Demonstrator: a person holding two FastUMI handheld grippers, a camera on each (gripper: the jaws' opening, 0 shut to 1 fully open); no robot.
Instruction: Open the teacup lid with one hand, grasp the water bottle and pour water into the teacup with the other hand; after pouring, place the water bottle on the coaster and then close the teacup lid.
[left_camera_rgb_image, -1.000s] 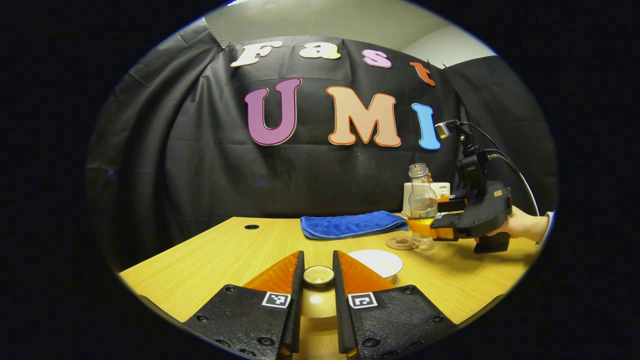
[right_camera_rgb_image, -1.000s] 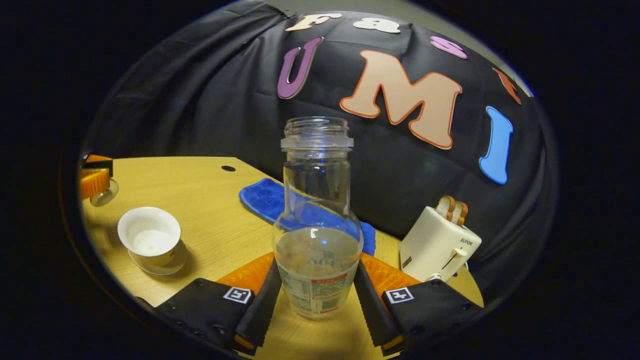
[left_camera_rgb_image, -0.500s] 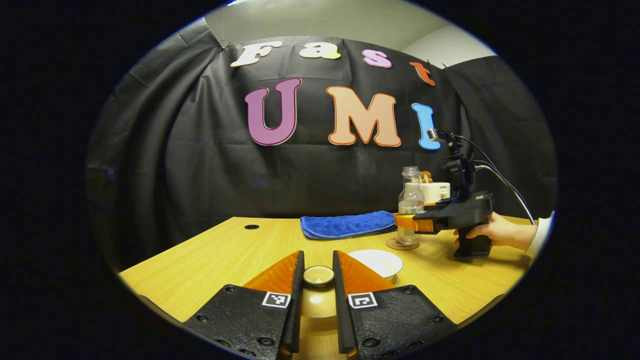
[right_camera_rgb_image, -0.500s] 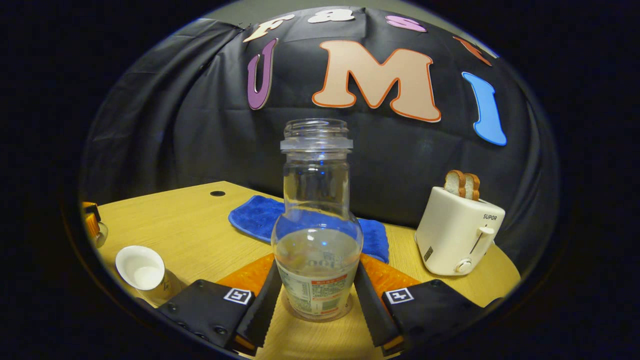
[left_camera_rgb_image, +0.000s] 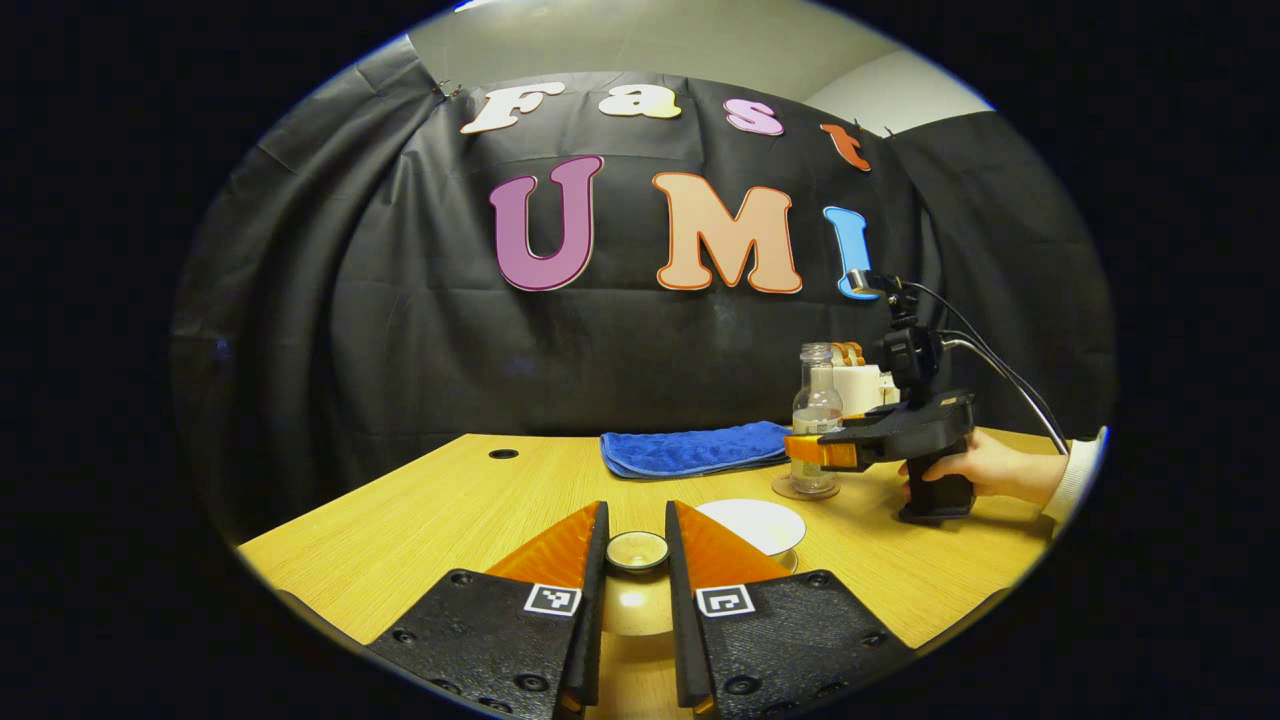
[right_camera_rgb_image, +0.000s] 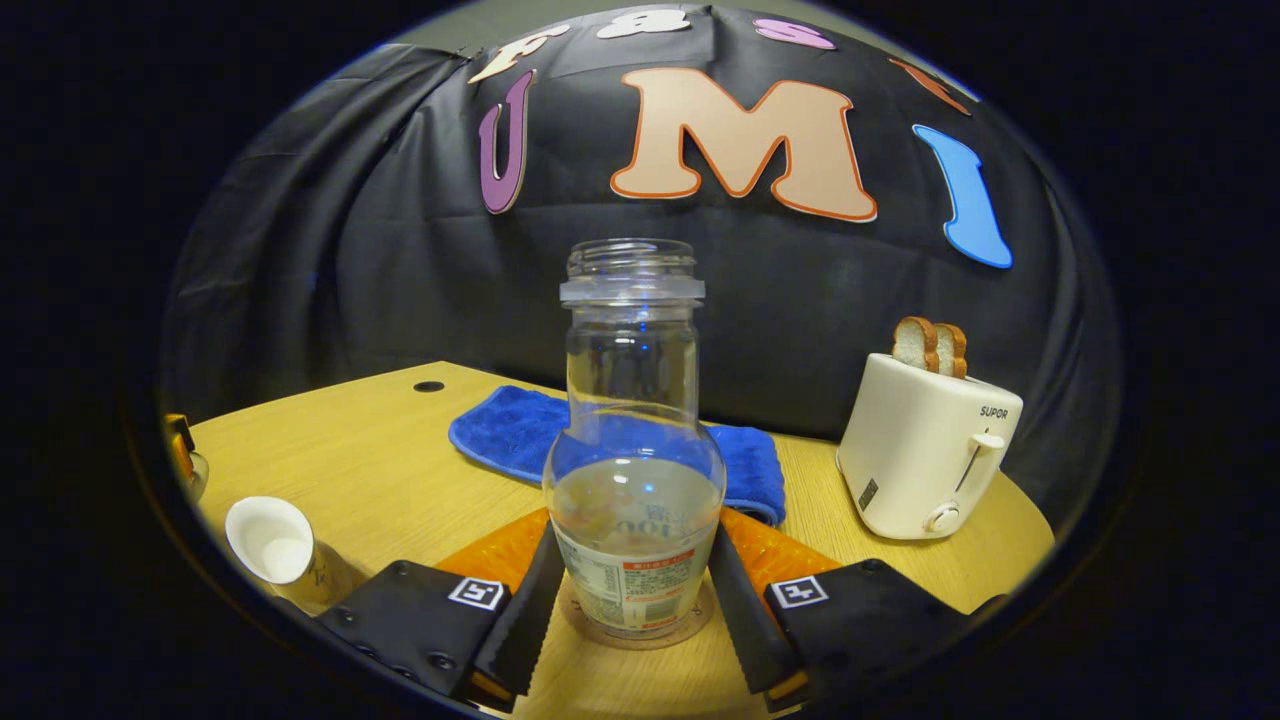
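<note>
In the right gripper view my right gripper (right_camera_rgb_image: 632, 590) is shut on the clear, uncapped water bottle (right_camera_rgb_image: 634, 440), part full, which stands upright on the round coaster (right_camera_rgb_image: 632, 636). The same bottle (left_camera_rgb_image: 817, 410) shows far right in the left gripper view, with the right gripper (left_camera_rgb_image: 815, 450) held by a hand. My left gripper (left_camera_rgb_image: 637, 553) is shut on the knob of the teacup lid (left_camera_rgb_image: 637, 590), held above the table. The white teacup (left_camera_rgb_image: 752, 524) stands open just right of the lid. The teacup (right_camera_rgb_image: 270, 543) also shows at the lower left of the right gripper view, with liquid inside.
A folded blue towel (right_camera_rgb_image: 610, 440) lies at the back of the wooden table (left_camera_rgb_image: 440, 505). A cream toaster (right_camera_rgb_image: 928, 450) with two slices of bread stands at the right rear. A small round hole (left_camera_rgb_image: 503, 454) marks the table's far left.
The right gripper carried the bottle away from the cup, levelled it and set it down on the coaster. The left gripper and the lid stayed still.
</note>
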